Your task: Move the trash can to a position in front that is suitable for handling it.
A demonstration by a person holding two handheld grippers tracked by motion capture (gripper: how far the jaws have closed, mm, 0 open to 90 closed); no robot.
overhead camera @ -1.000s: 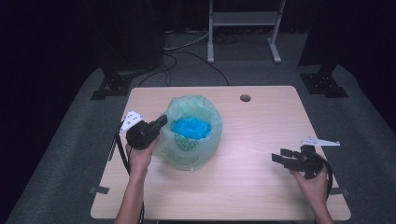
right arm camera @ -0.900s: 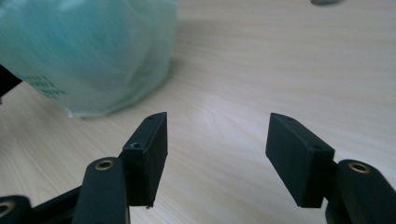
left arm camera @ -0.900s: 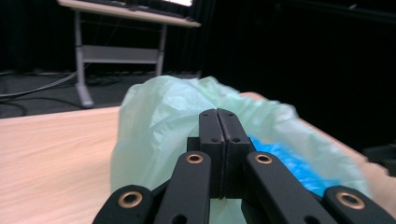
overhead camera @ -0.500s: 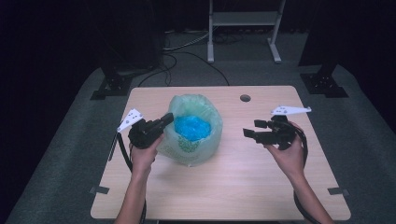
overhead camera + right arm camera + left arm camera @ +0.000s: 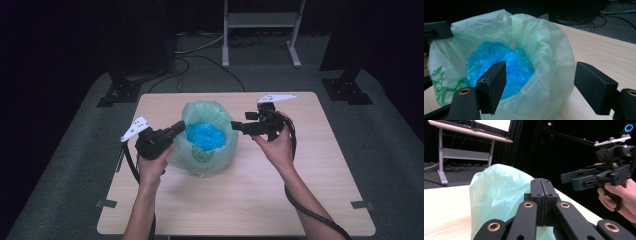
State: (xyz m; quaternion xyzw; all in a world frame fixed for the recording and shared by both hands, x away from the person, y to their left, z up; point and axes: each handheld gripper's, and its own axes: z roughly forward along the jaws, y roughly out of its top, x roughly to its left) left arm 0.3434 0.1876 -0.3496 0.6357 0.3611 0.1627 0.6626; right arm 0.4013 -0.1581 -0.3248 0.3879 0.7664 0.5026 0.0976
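Since a second ago, the right claw [image 5: 239, 123] has been carried from the table's [image 5: 320, 180] near right edge to the green bag's [image 5: 205, 150] right rim, its jaws just opened, nothing between them. Mid-table, the bag (blue plastic [image 5: 205, 136] inside) is pinched at its left rim by the clenched left claw [image 5: 179, 126]. Next, the right rim probably must be gripped.

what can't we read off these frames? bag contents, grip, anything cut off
- Blue contents of the green bag: crumpled blue film; what lies under it is hidden, in the high view too.
- Left tongs: jaws shut at the bag's rim; whether film is pinched between them is hidden by the jaws themselves.
- Right tongs: open, straddling the rim; contact with the film cannot be told.
- Bag's green print: cut off, unreadable.
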